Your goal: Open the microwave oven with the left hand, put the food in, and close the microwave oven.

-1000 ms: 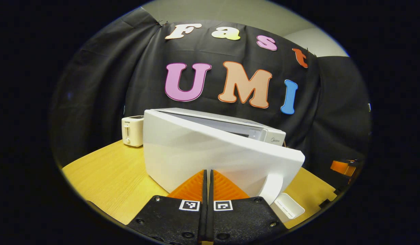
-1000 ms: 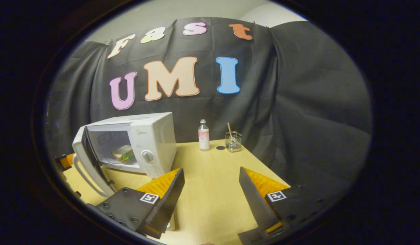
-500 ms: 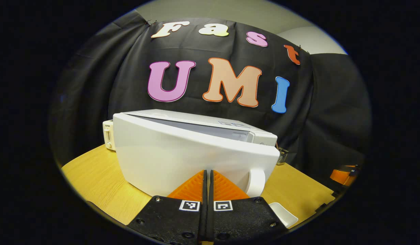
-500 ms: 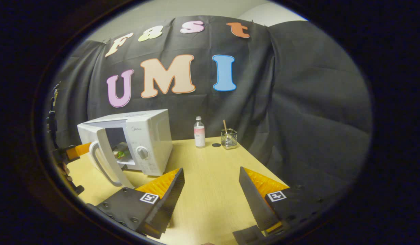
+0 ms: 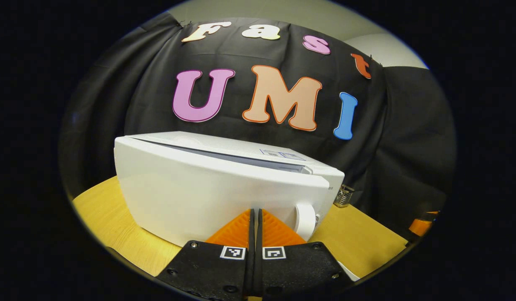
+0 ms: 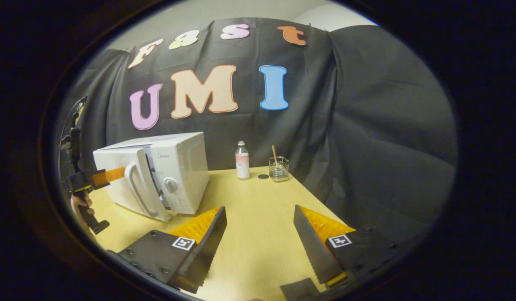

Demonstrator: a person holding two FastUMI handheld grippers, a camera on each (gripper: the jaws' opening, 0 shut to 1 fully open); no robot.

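Microwave oven (image 6: 157, 175) door (image 5: 208, 196) ajar, left hand-held gripper (image 5: 254, 217) pinched closed against it, right hand-held gripper (image 6: 260, 234) wide

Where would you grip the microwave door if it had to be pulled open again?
Probably the handle: a tall upright bar on the door's free edge, beside the control panel. It stands off the door face, leaving a gap for one finger behind it. Come from the front, fingers level, straddling the bar.

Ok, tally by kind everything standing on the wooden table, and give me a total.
White microwave oven: 1
Clear plastic bottle with a pink label: 1
Clear square glass holder with a stick in it: 1
Small dark round disc: 1
Total: 4
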